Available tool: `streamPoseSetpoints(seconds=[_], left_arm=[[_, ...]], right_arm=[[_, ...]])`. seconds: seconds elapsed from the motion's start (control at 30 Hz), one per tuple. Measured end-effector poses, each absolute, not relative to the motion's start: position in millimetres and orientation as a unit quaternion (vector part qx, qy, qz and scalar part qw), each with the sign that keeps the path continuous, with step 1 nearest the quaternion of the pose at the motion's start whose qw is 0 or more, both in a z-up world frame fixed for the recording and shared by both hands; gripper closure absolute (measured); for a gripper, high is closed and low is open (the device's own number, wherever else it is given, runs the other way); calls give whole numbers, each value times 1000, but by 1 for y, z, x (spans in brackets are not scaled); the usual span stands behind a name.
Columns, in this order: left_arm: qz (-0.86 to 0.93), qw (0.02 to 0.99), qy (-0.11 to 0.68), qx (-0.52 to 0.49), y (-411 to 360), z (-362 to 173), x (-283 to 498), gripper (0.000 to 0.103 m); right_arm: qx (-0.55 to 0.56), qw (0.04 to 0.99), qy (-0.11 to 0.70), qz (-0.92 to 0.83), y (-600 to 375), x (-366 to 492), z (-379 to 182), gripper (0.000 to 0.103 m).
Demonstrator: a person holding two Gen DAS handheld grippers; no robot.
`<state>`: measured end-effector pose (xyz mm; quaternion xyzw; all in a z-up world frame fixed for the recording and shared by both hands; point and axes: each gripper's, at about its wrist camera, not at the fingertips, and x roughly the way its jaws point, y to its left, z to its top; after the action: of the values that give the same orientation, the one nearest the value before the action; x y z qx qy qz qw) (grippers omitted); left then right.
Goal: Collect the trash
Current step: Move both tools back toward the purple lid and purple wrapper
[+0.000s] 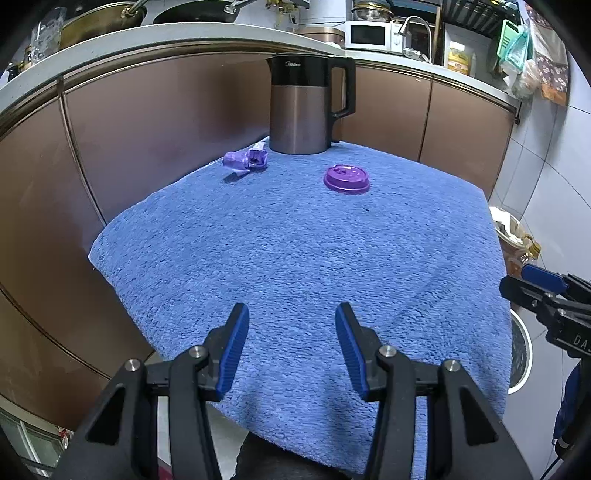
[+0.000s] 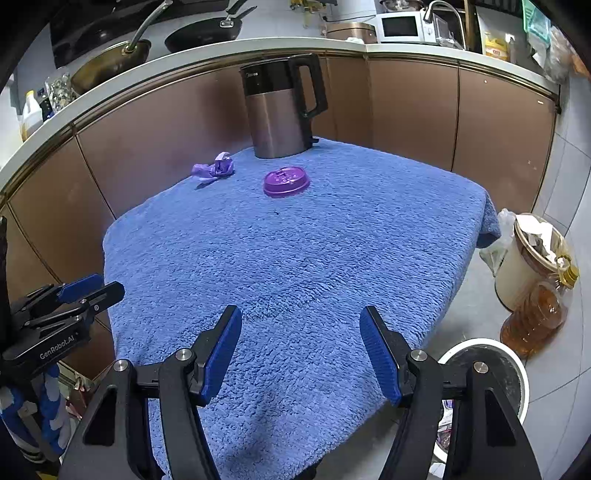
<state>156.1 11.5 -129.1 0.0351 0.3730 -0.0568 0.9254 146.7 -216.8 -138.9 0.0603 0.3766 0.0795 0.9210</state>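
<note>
Left wrist view: left gripper (image 1: 291,314) spread wide, empty, over the fluffy blue towel (image 1: 295,266). Round purple plastic cup lid (image 1: 346,179) lies just right of the steel-and-black electric kettle (image 1: 308,105); crumpled purple wrapper (image 1: 246,160) lies left of it.

Right wrist view: right gripper (image 2: 301,317) spread wide, empty. Lid (image 2: 286,181) and wrapper (image 2: 216,169) lie in front of the kettle (image 2: 280,107).

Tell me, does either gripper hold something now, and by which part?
Nothing is held. The left gripper and right gripper are both open and empty.

A home kitchen: brown cabinets (image 1: 166,122) under a counter holding pans (image 2: 110,62) and a microwave (image 1: 373,35).
</note>
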Motion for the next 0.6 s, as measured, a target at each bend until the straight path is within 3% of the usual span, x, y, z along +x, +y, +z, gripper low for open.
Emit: streamPoseSetpoints(seconds=[0.43,0.53,0.6], left_arm=[[-55,920,387,24,26,-138,174,56],[-58,921,385,15,37,-138,184,38],[-57,922,382,19,43,-136,192,38]], right_arm=[[52,919,381,88,-208,162,-142,36],[50,918,381,93,-205,173,-141,35],[48,919,379,98,-203,182,-140,32]])
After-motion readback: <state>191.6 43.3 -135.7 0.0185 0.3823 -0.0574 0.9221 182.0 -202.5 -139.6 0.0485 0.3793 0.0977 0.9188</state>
